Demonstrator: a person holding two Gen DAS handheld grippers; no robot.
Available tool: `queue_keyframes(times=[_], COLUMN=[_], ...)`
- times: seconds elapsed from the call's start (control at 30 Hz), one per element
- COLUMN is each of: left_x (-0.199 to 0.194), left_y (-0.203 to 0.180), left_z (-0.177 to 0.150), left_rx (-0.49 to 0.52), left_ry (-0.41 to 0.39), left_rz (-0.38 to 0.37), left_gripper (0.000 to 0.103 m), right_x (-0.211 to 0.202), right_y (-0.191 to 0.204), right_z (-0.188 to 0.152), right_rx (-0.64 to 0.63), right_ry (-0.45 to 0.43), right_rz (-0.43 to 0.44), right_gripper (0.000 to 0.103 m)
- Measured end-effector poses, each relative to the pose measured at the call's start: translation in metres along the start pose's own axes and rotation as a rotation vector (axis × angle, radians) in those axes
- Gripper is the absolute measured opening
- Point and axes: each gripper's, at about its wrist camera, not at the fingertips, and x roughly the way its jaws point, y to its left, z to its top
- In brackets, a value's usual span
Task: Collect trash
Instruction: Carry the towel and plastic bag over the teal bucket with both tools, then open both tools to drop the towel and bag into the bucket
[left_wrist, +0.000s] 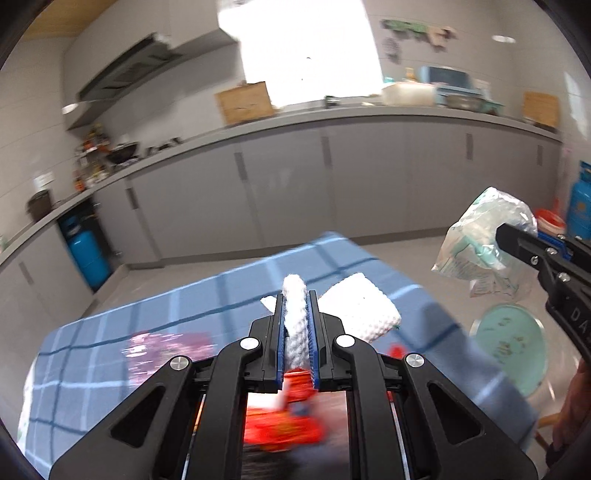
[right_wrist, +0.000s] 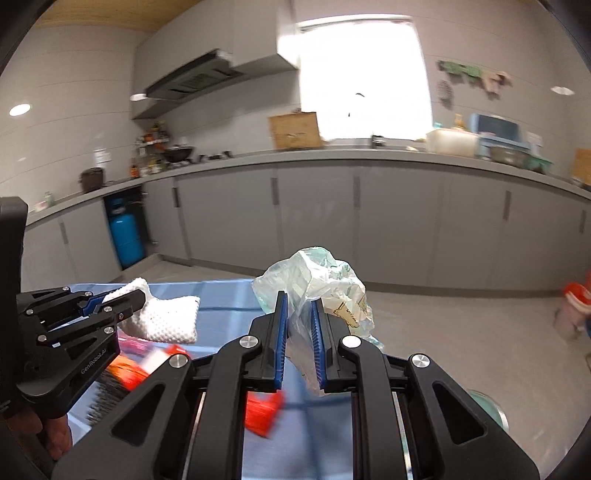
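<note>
My left gripper (left_wrist: 295, 295) is shut on a white paper towel (left_wrist: 360, 310), held above the table with the blue checked cloth (left_wrist: 166, 314); it also shows in the right wrist view (right_wrist: 125, 301) with the towel (right_wrist: 166, 321) hanging from it. My right gripper (right_wrist: 299, 306) is shut on a crumpled clear plastic bag (right_wrist: 325, 280) and holds it in the air; it shows in the left wrist view (left_wrist: 506, 236) with the bag (left_wrist: 476, 236). Red packaging (left_wrist: 284, 428) lies blurred on the table below; it shows in the right wrist view (right_wrist: 262, 411) too.
A pale green round stool or bin (left_wrist: 511, 347) stands on the floor right of the table. Grey kitchen cabinets (right_wrist: 332, 221) run along the back. Blue gas cylinders (left_wrist: 88, 258) stand at left and right. A pinkish wrapper (left_wrist: 162, 347) lies on the cloth.
</note>
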Motion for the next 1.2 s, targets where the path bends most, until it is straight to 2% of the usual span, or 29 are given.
queue_keyframes(times=[0.13,0.33,0.67,0.97,1.0,1.07,1.1,1.13,1.2], left_x=[0.011,0.026,0.054,0.082,0.084,0.088,0.089,0.09,0.093], left_y=[-0.056,-0.119,-0.192,-0.225,-0.228,-0.234,-0.235,-0.236,-0.238], left_z=[0.005,0.001,-0.009,-0.02,-0.021,-0.024,-0.025,-0.027,-0.03], left_rx=[0.053,0.108,0.171,0.192,0.196,0.204,0.202,0.2,0.212], left_ry=[0.009,0.044,0.089,0.151,0.157,0.169,0.172,0.168,0.175], left_rz=[-0.1,-0.215,-0.289,-0.349,-0.35,-0.365,-0.361,-0.354,-0.356], left_gripper=[0.011,0.011,0.012,0.012,0.014,0.032,0.051,0.058,0.058], right_x=[-0.001,-0.005,-0.002,0.017,0.019,0.021,0.023,0.026,0.029], right_y=[-0.05,-0.112,-0.175,-0.195,-0.197,-0.201,-0.203,-0.205,-0.208], right_z=[-0.019,-0.049,-0.092,-0.121,-0.123,-0.128,-0.129,-0.131,-0.136], right_rx=[0.037,0.103,0.209,0.227,0.228,0.232,0.235,0.239,0.24], right_ry=[0.034,0.081,0.131,0.193,0.199,0.197,0.204,0.219,0.231], right_rz=[-0.085,-0.173,-0.235,-0.239,-0.242,-0.268,-0.27,-0.272,-0.289], right_gripper=[0.014,0.014,0.014,0.015,0.015,0.02,0.021,0.022,0.039])
